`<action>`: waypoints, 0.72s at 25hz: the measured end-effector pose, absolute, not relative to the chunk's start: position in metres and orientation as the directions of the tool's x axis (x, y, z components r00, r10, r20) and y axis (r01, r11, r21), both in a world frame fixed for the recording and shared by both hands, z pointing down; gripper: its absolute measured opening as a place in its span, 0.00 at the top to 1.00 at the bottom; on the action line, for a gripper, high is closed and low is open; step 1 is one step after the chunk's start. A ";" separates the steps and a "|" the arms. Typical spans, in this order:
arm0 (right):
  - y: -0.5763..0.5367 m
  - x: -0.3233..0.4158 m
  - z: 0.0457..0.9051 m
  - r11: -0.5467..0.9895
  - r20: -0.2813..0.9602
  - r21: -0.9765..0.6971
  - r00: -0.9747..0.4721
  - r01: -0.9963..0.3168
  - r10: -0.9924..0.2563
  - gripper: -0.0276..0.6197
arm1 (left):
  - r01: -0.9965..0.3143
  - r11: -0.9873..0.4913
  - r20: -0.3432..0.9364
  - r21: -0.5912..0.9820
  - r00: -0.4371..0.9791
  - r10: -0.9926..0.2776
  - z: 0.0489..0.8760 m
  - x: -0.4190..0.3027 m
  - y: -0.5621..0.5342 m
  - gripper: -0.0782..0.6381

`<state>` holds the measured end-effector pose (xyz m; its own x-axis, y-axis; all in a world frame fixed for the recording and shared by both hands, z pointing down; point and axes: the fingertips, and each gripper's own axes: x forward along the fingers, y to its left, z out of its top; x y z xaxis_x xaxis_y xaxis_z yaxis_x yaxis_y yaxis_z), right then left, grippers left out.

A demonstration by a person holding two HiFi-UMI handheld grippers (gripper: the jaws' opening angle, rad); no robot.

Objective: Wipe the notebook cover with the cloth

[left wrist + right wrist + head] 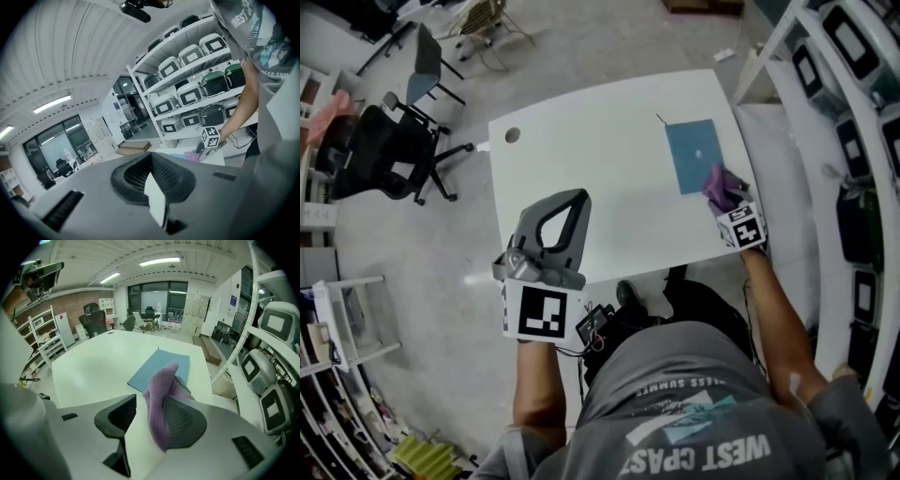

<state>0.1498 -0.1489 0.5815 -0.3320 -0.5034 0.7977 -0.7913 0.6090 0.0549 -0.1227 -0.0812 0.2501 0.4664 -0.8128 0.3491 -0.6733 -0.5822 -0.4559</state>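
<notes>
A blue notebook (694, 155) lies flat at the right end of the white table (581, 159), and shows ahead in the right gripper view (161, 366). The purple cloth (724, 187) sits at its near right corner. My right gripper (725, 200) is there with its jaws apart (147, 416). The cloth (161, 394) hangs against the right jaw, and a bare gap shows beside the left jaw. My left gripper (574, 199) is raised over the table's near left edge, shut and holding nothing (152, 176). Far off in the left gripper view the cloth (192, 155) shows too.
Shelves of white and dark machines (853, 141) run close along the table's right side. Black office chairs (389, 155) stand on the floor to the left. A round cable hole (512, 135) marks the table's far left corner. The person stands at the near edge.
</notes>
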 end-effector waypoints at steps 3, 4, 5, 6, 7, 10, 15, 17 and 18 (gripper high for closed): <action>-0.145 0.150 0.557 0.600 0.774 0.078 -0.331 -0.797 -0.540 0.64 | -0.670 -0.574 0.325 -0.470 0.473 -0.819 0.235 -0.125 -0.070 0.89; -0.144 0.149 0.546 0.597 0.762 0.085 -0.334 -0.798 -0.555 0.64 | -0.668 -0.572 0.317 -0.476 0.476 -0.820 0.230 -0.125 -0.066 0.89; -0.143 0.148 0.534 0.594 0.748 0.092 -0.339 -0.799 -0.571 0.64 | -0.666 -0.569 0.309 -0.482 0.478 -0.822 0.224 -0.126 -0.062 0.89; -0.142 0.146 0.520 0.591 0.731 0.100 -0.344 -0.800 -0.589 0.64 | -0.664 -0.565 0.300 -0.489 0.480 -0.824 0.219 -0.127 -0.058 0.89; -0.142 0.145 0.505 0.587 0.711 0.109 -0.350 -0.802 -0.610 0.64 | -0.662 -0.562 0.291 -0.495 0.483 -0.826 0.213 -0.128 -0.054 0.89; -0.144 0.139 0.452 0.572 0.630 0.138 -0.374 -0.808 -0.681 0.66 | -0.655 -0.552 0.264 -0.515 0.492 -0.830 0.198 -0.131 -0.043 0.89; -0.137 0.114 0.332 0.580 0.434 0.193 -0.461 -0.791 -0.774 0.88 | -0.640 -0.542 0.224 -0.545 0.512 -0.829 0.175 -0.135 -0.028 0.89; -0.129 0.099 0.281 0.594 0.366 0.226 -0.497 -0.772 -0.787 0.89 | -0.632 -0.541 0.214 -0.555 0.520 -0.827 0.166 -0.137 -0.024 0.89; -0.124 0.092 0.259 0.600 0.342 0.247 -0.511 -0.761 -0.789 0.90 | -0.629 -0.542 0.211 -0.558 0.524 -0.825 0.163 -0.138 -0.021 0.89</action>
<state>0.0916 -0.1236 0.2589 -0.5111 -0.7886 0.3418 -0.7610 0.6001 0.2465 -0.1380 -0.0207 0.1626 0.5237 -0.8253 0.2111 -0.6285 -0.5416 -0.5582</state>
